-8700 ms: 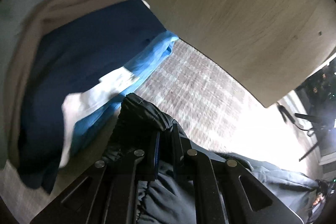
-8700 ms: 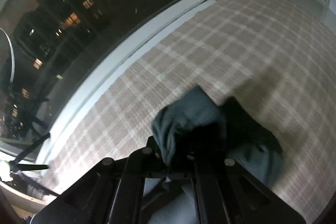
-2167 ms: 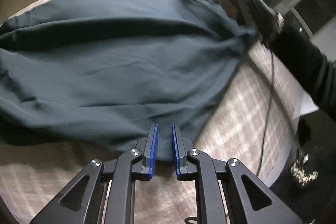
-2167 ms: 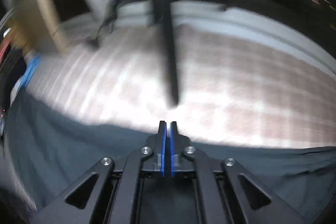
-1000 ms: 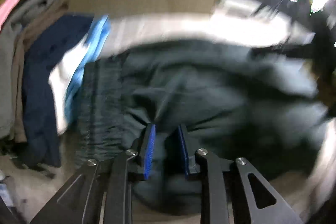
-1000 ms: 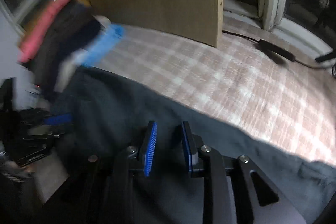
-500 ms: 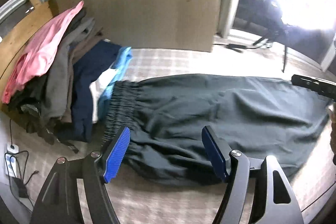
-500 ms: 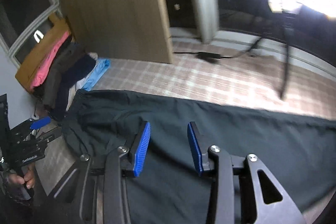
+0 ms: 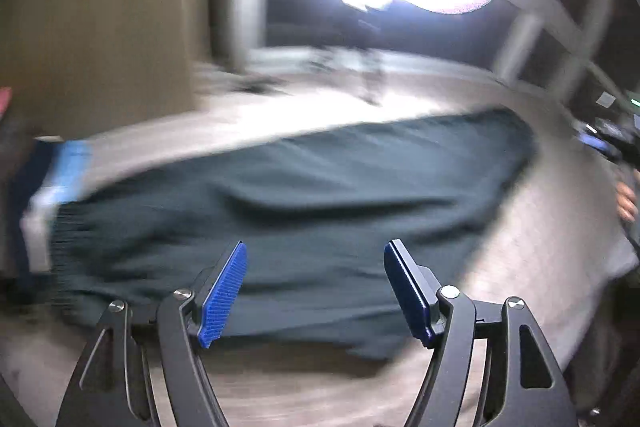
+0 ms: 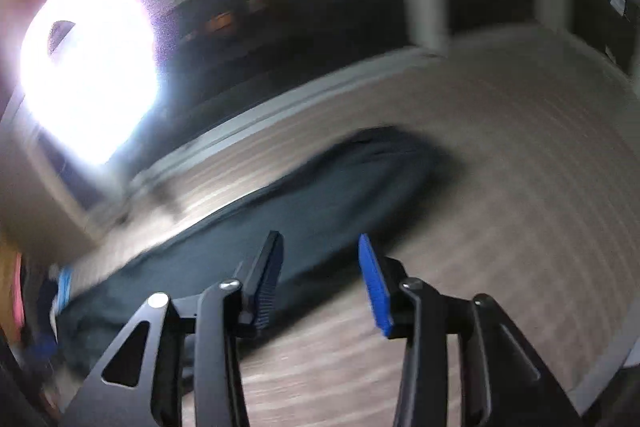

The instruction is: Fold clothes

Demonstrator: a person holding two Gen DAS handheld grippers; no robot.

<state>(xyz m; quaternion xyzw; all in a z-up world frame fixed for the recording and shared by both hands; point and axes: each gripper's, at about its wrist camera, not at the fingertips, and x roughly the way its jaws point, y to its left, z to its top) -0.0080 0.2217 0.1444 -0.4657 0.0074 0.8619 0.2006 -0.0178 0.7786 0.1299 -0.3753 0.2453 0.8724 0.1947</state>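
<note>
Trousers (image 9: 288,203) lie flat beside stacked clothes (image 9: 44,187); both grippers (image 9: 316,291) (image 10: 320,279) hover, fingers apart, empty.

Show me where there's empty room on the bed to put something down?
Bare plaid cover lies beyond the far end of the dark green trousers, and a strip runs between them and the window sill. Crowded: the stacked clothes by the waistband.

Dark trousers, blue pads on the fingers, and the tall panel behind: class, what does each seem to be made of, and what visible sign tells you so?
Dark trousers: soft matte woven cloth, seemingly; it sags in folds, with a gathered waistband.
Blue pads: probably rubber or plastic; fine ribbed texture, on black, rigid-looking fingers.
Tall panel: likely wood or laminate; flat, tan, matte, though blur hides any grain.
</note>
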